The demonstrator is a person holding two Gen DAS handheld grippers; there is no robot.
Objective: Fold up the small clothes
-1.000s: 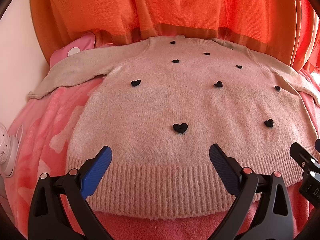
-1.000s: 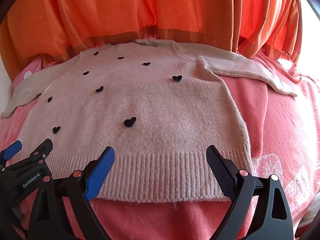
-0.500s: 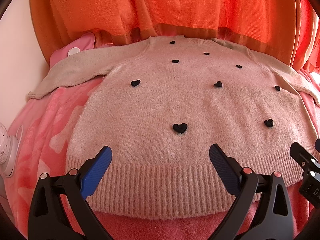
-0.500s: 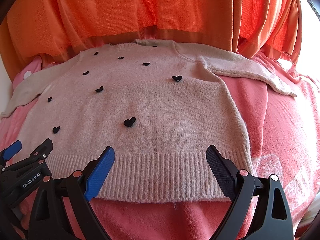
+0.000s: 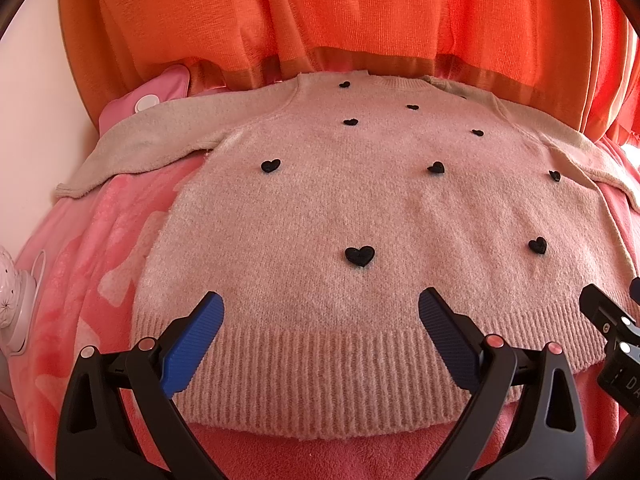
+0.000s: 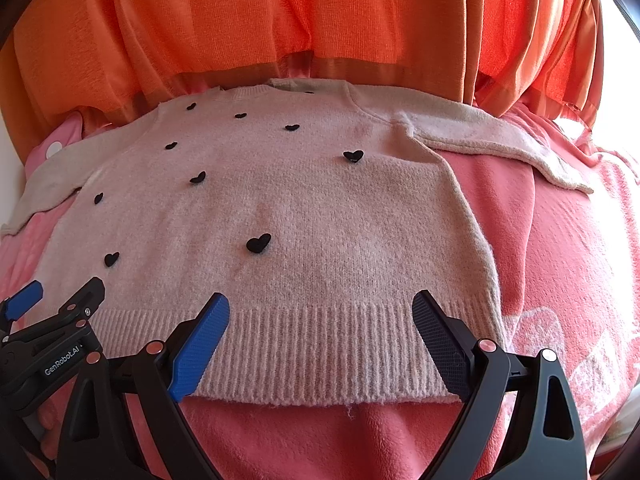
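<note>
A small beige knit sweater [image 5: 360,208] with black hearts lies flat, front up, on a pink blanket [image 5: 92,240], sleeves spread to both sides. It also shows in the right wrist view [image 6: 304,216]. My left gripper [image 5: 320,320] is open and empty, hovering over the ribbed hem's left part. My right gripper [image 6: 320,320] is open and empty over the hem's right part. Each gripper shows at the edge of the other's view: the right one [image 5: 612,332] and the left one [image 6: 48,320].
An orange curtain [image 5: 340,20] hangs right behind the sweater's collar. A pink pouch with a white button [image 5: 152,96] lies by the left sleeve. A white object with a cord [image 5: 16,304] sits at the far left. The pink blanket [image 6: 560,260] extends to the right.
</note>
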